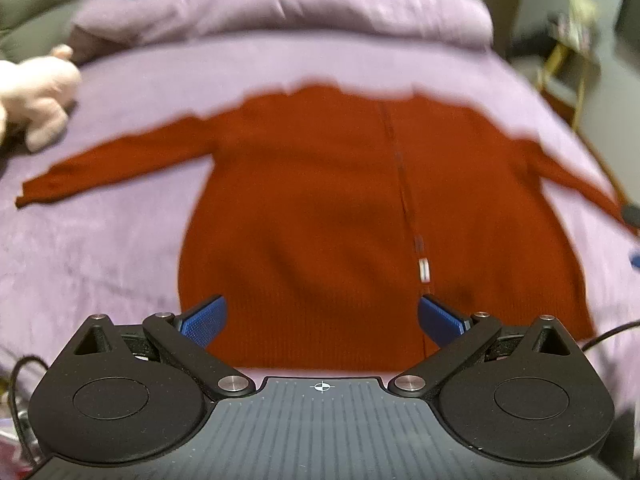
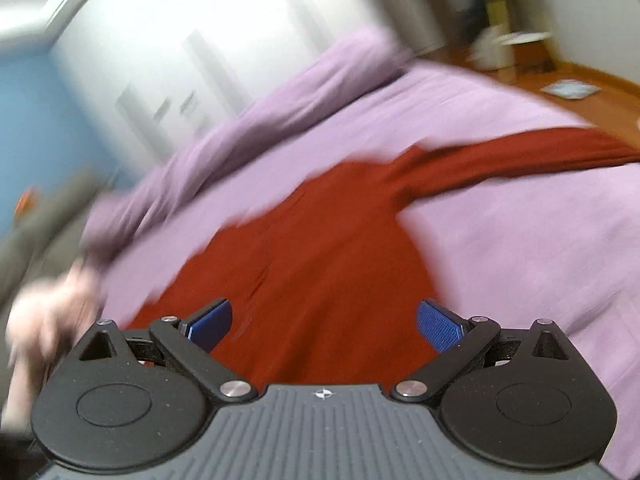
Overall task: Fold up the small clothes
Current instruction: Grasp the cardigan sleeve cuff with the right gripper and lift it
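A rust-red long-sleeved sweater point(image 1: 320, 200) lies spread flat on a lilac bed cover point(image 1: 100, 240), hem toward me, both sleeves stretched out to the sides. A seam with a small white label point(image 1: 423, 270) runs down its middle. My left gripper point(image 1: 322, 318) is open and empty above the hem. In the right wrist view the same sweater point(image 2: 320, 260) lies below my right gripper point(image 2: 324, 322), which is open and empty near the hem; one sleeve point(image 2: 520, 156) runs off to the right. That view is blurred.
A pink plush toy point(image 1: 36, 96) lies on the bed at the left, also blurred in the right wrist view point(image 2: 48, 312). Lilac pillows point(image 1: 280, 16) line the far edge. A small side table point(image 1: 568, 64) stands at the right; wooden floor point(image 2: 580, 84) beyond the bed.
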`<state>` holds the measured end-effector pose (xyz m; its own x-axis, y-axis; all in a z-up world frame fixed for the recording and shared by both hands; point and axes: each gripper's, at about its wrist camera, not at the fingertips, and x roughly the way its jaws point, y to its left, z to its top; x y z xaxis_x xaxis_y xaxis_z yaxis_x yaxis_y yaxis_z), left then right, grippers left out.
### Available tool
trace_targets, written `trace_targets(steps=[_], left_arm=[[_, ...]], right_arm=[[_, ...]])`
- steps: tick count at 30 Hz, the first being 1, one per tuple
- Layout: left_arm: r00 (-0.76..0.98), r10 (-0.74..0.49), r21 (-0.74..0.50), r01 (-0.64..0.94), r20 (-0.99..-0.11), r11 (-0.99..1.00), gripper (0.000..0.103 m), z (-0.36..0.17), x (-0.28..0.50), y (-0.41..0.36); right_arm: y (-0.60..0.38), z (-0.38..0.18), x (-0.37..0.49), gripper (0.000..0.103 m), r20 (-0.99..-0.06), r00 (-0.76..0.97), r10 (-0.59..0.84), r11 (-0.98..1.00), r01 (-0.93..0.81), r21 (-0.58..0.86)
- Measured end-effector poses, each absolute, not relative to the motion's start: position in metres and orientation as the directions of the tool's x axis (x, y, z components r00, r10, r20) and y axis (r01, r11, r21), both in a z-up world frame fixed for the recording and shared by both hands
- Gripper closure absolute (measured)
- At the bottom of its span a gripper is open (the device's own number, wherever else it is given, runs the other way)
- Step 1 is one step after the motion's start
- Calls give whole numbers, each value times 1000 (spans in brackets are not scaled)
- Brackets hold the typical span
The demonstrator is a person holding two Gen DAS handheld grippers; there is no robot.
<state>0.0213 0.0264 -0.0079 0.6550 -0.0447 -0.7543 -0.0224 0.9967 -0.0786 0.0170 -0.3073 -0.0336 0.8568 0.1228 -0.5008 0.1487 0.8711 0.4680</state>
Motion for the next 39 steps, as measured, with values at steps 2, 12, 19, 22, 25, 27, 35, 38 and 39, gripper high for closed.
trace_targets(steps=[2,12,19,22,25,27,35,38,39], left_arm=[[714,-78,-145,-32,-696,989,0,-7,23,34],[653,-106,-255,-138,-750,957,0,-27,66,33],[616,-143,-264,-110,-775,958,2,-38,87,25],[609,-163,-280,-100,-776,955,6,-38,90,25],[610,-174,-294,-102,-773,950,6,-38,92,30],[613,-172,-295,-105,-771,950,6,-37,92,32],[628,-176,-312,-112,-758,943,6,-33,87,47],[626,-200,-322,-86,-753,943,6,-30,93,48],[629,-214,-328,-69,-747,942,6,-29,96,48]], right_arm=[[-357,-38,29,4,-471,881,44,815,241,527],[-545,-115,77,58,-581,782,-226,373,620,690],[-581,-144,98,83,-544,799,-256,259,599,758],[-586,-145,106,95,-571,775,-273,269,631,728],[-578,-126,112,96,-577,758,-306,368,653,662],[-564,-112,114,96,-557,767,-317,447,639,626],[-423,-41,137,97,-382,918,-103,857,277,435],[-336,-34,151,97,-361,927,97,947,25,320],[-311,-37,156,96,-373,916,149,956,-37,290]])
